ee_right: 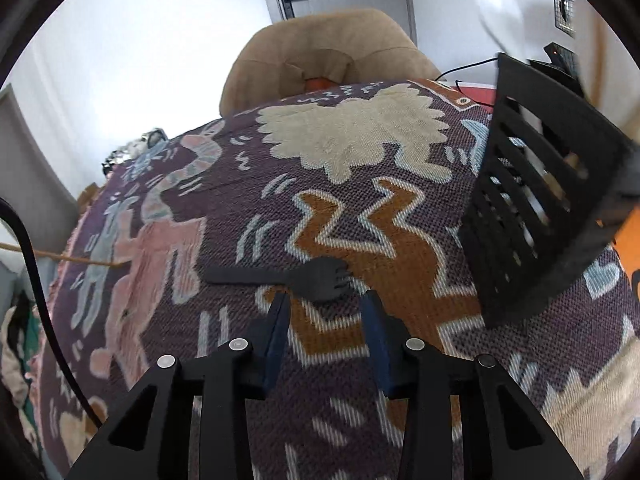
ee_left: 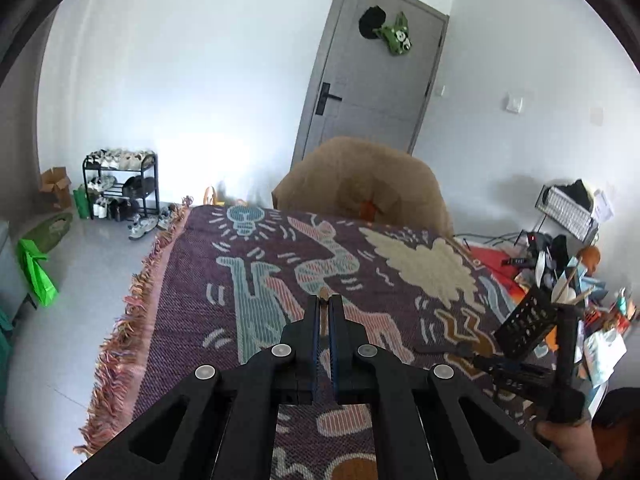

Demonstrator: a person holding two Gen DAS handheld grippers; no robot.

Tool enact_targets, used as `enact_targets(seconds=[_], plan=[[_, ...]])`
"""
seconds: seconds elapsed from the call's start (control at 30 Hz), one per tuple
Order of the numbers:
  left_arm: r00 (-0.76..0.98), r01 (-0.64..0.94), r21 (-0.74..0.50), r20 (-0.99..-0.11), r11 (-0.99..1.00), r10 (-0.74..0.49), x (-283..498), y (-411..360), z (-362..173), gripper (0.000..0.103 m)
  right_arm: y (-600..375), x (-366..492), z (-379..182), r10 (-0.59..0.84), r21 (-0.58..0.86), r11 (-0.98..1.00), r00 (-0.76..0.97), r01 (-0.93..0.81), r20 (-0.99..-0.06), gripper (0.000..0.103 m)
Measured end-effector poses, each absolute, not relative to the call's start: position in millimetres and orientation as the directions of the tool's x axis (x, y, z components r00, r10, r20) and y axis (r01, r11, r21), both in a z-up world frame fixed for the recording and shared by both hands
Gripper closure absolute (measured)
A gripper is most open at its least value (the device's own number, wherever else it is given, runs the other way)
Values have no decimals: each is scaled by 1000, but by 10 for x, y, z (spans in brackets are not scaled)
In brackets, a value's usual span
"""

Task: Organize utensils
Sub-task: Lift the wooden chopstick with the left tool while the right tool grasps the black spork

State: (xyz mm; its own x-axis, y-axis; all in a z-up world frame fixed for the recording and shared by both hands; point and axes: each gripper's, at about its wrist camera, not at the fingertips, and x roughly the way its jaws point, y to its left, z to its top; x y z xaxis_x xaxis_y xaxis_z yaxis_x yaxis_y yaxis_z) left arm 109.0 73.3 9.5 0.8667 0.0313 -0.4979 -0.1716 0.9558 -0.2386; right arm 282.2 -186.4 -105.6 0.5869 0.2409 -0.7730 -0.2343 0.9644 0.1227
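Two tools over a patterned blanket, one holding, one spread.

Left wrist view: the left tool point(ee_left: 329, 300) is closed on a thin wooden stick point(ee_left: 323, 293) at frame centre; the slotted black holder point(ee_left: 524, 322), with utensils in it, stands at right. Right wrist view: the right tool point(ee_right: 326, 300) is spread wide, holding nothing, just below a black fork point(ee_right: 304, 276) lying flat on the blanket point(ee_right: 360, 140); the holder point(ee_right: 540, 196) fills the right side.
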Motion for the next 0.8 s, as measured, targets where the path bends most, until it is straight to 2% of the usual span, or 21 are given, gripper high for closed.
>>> enact_targets(seconds=[0.23,0.37,0.47,0.53,0.6,0.8], plan=[[878,-170,-266,-479,949,22,1144,921,133,99,-1823,3015,-1126,179,86,979,586,-183,-790,65],[880,-161,-274,-475,948,12,1159,979,132,99,-1781,3043,-1128,191,92,976,581,-196,-791,65],[881,-155,-281,-473,947,4,1168,997,130,99,-1767,3015,-1130,227,115,968,570,-225,-790,90],[881,-152,-283,-472,947,0,1179,993,132,99,-1770,2978,-1122,246,124,962,569,-245,-784,92],[880,-148,-281,-475,948,-3,1196,972,136,99,-1779,2923,-1097,268,137,955,572,-262,-775,99],[881,-124,-270,-473,955,-19,1227,833,229,99,-1943,2632,-811,359,205,929,612,-308,-705,100]])
